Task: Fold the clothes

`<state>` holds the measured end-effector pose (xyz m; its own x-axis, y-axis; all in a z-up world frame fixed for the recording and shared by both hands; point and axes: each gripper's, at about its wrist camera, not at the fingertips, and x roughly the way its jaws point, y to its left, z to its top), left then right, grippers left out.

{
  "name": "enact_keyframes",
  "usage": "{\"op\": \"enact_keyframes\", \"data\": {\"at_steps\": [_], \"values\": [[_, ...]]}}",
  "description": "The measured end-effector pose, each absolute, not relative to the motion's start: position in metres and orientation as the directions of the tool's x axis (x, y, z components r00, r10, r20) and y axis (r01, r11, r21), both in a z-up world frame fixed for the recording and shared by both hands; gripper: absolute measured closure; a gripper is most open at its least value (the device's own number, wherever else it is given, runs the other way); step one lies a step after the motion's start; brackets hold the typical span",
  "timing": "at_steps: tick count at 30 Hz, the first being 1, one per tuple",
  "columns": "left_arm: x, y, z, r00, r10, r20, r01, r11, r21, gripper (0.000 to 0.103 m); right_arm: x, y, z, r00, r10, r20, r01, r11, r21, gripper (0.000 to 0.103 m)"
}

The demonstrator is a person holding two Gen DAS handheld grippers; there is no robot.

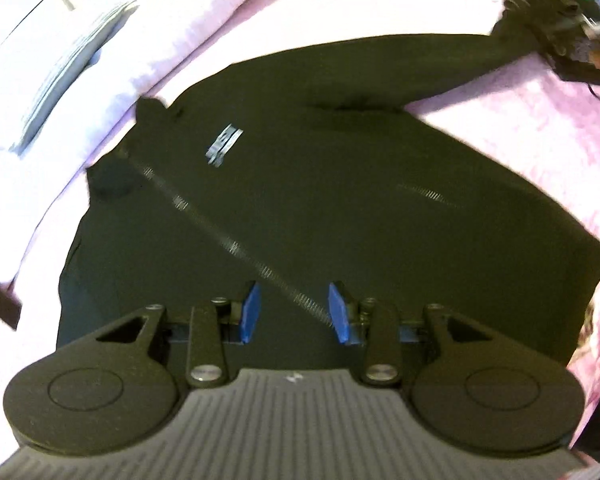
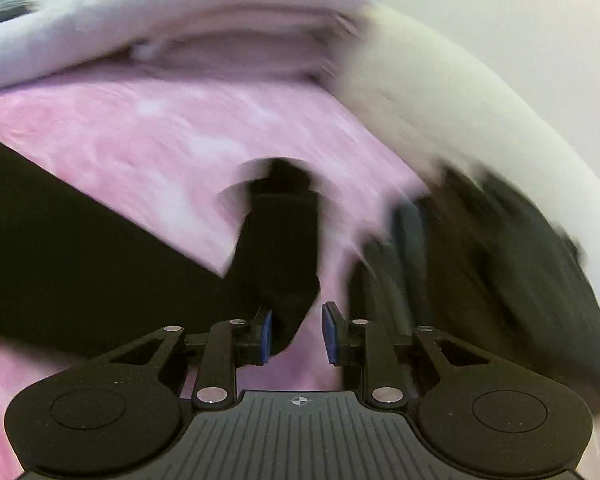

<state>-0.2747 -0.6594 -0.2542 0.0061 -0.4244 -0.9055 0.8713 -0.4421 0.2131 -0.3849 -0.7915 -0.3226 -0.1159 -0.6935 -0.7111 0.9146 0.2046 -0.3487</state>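
Black jacket (image 1: 300, 184) lies flat on bed (image 1: 520, 132). Both hand-held grippers, left (image 1: 294, 312) and right (image 2: 296, 334), gape unladen; right should pinch sleeve cuff (image 2: 284, 264) squarely.

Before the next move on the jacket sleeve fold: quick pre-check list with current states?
1. Jacket lies flat, zipper side up, on the pink bedspread: ok.
2. Left gripper open over the hem, holding nothing: ok.
3. Sleeve between right gripper fingers: ok.
4. Right fingers closed on sleeve: not ok, visibly apart.
5. Right wrist view sharp enough to judge the grip: not ok, blurred.
6. Dark pile clear of sleeve: cannot tell.
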Motion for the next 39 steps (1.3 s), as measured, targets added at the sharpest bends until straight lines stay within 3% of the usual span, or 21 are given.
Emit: {"op": "enact_keyframes", "data": {"at_steps": [1, 7, 11, 12, 14, 15, 17, 19, 24, 39], "values": [[-0.280, -0.663, -0.254, -0.005, -0.426, -0.905, 0.863, -0.458, 0.211, 0.069, -0.394, -0.782, -0.319, -0.133, -0.689, -0.713, 0.922, 0.178, -0.345, 0.054], [-0.304, -0.660, -0.249, -0.035, -0.426, -0.904, 0.825, -0.523, 0.214, 0.069, -0.407, -0.755, -0.304, -0.043, -0.609, -0.792, 0.962, 0.190, -0.198, 0.053], [-0.296, -0.653, -0.239, 0.021, -0.442, -0.897, 0.857, -0.453, 0.243, 0.067, -0.409, -0.741, -0.294, 0.055, -0.541, -0.839, 0.974, 0.213, -0.074, 0.053], [-0.293, -0.651, -0.235, 0.037, -0.446, -0.894, 0.870, -0.426, 0.249, 0.065, -0.407, -0.743, -0.291, 0.088, -0.517, -0.852, 0.971, 0.235, -0.042, 0.048], [-0.282, -0.645, -0.225, 0.082, -0.452, -0.888, 0.902, -0.346, 0.260, 0.063, -0.404, -0.742, -0.278, 0.156, -0.483, -0.862, 0.963, 0.270, 0.023, 0.015], [-0.276, -0.640, -0.220, 0.102, -0.454, -0.885, 0.918, -0.299, 0.259, 0.060, -0.403, -0.741, -0.271, 0.189, -0.466, -0.864, 0.957, 0.286, 0.055, 0.014], [-0.265, -0.631, -0.210, 0.130, -0.450, -0.883, 0.944, -0.216, 0.249, 0.050, -0.399, -0.739, -0.255, 0.237, -0.430, -0.871, 0.939, 0.333, 0.090, 0.013], [-0.252, -0.617, -0.199, 0.164, -0.449, -0.879, 0.963, -0.121, 0.242, 0.031, -0.393, -0.738, -0.241, 0.274, -0.399, -0.875, 0.920, 0.374, 0.118, 0.013], [-0.216, -0.568, -0.171, 0.215, -0.417, -0.883, 0.977, 0.094, 0.193, 0.009, -0.370, -0.728, -0.207, 0.344, -0.331, -0.879, 0.858, 0.491, 0.151, 0.013], [-0.122, -0.422, -0.134, 0.212, -0.450, -0.868, 0.953, 0.291, 0.082, 0.008, -0.302, -0.608, -0.130, 0.384, -0.332, -0.862, 0.720, 0.692, 0.053, 0.013]]}}
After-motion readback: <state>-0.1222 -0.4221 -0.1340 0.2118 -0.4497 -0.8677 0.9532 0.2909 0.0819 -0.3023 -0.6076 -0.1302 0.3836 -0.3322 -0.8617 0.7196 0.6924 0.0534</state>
